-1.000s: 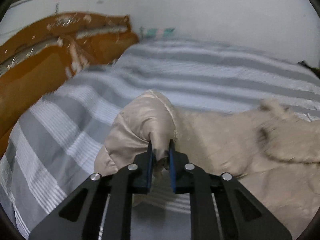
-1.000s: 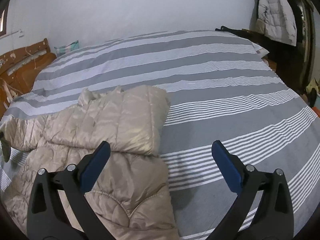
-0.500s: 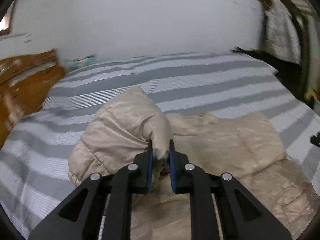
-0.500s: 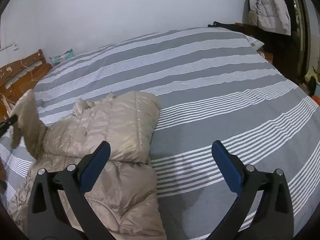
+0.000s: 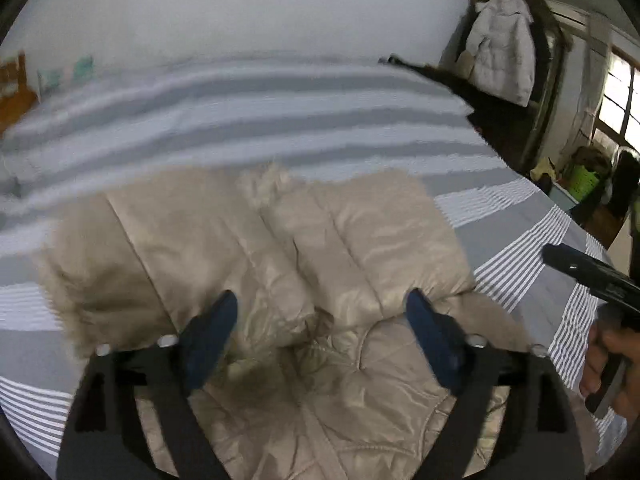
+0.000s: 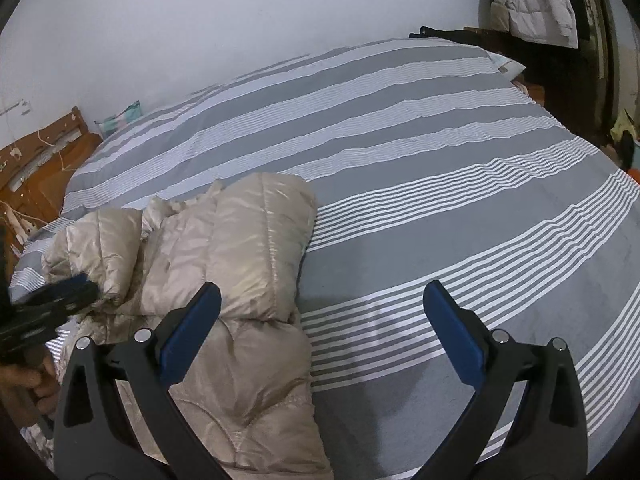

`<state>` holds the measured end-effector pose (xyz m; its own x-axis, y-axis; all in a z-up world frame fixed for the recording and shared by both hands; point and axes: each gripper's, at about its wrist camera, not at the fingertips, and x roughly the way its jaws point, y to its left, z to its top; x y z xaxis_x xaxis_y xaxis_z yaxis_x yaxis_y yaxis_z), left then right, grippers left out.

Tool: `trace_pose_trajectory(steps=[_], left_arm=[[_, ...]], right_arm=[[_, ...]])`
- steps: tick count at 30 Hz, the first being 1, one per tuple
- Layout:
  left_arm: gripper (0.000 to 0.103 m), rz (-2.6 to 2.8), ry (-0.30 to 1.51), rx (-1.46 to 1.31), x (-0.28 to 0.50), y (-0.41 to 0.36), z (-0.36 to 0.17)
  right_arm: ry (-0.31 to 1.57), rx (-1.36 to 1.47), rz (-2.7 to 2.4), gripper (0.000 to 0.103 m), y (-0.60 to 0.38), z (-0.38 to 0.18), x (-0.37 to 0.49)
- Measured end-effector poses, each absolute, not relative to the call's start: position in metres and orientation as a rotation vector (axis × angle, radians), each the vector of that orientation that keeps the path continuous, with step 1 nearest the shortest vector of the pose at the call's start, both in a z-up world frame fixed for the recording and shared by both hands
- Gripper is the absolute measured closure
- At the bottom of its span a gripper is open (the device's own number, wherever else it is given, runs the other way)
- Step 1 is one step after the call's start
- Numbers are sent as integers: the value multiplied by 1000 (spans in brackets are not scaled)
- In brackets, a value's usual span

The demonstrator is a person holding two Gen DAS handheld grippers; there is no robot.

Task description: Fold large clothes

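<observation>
Left tool (image 5: 322, 334) jaws just opened above beige jacket (image 5: 304, 248) on bed (image 6: 440, 184)

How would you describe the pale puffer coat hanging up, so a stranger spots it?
Start at the grey-and-white striped bed; beyond its far right corner stands dark wooden furniture. The pale quilted puffer coat hangs there, unlike the shiny beige jacket lying on the bed.

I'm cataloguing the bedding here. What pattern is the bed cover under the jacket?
Grey and white stripes, broad bands alternating with thin lines, on the bed cover; clearest in the right wrist view.
</observation>
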<state>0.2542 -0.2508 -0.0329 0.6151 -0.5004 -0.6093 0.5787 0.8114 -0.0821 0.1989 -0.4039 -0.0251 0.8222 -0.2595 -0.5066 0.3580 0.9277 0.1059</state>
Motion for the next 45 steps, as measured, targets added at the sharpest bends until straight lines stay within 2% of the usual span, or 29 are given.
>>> trace_pose_trajectory(steps=[4,6,13,17,27,31,41,42,44,45], left_arm=[[15,-515,615,91,238,-206,-14],[11,-429,605,26,236,-165,-11],[11,-256,586,77,249,-85,-32],[11,-224,604,-24,265,-53,-41],[11,-176,613,42,280,-20,-31],[11,-153,621,-11,286,-6,-35],[11,-112,609,26,289,-8,-38],[11,-115,611,9,289,-8,-38],[11,-124,617,-2,288,-9,-39],[11,-124,616,2,288,-11,-40]], right_arm=[[503,163,-322,3,-395,-23,198],[497,148,-314,3,-388,-22,199],[474,66,-252,3,-342,-21,207],[493,7,-168,3,-300,-28,219],[607,-66,-18,3,-197,-55,287],[618,-78,36,3,-162,-57,321],[655,-204,32,3,-106,-81,368],[662,-236,3,6,-104,-84,376],[677,-267,-37,31,-109,-86,385],[689,-260,-36,37,-113,-86,392]])
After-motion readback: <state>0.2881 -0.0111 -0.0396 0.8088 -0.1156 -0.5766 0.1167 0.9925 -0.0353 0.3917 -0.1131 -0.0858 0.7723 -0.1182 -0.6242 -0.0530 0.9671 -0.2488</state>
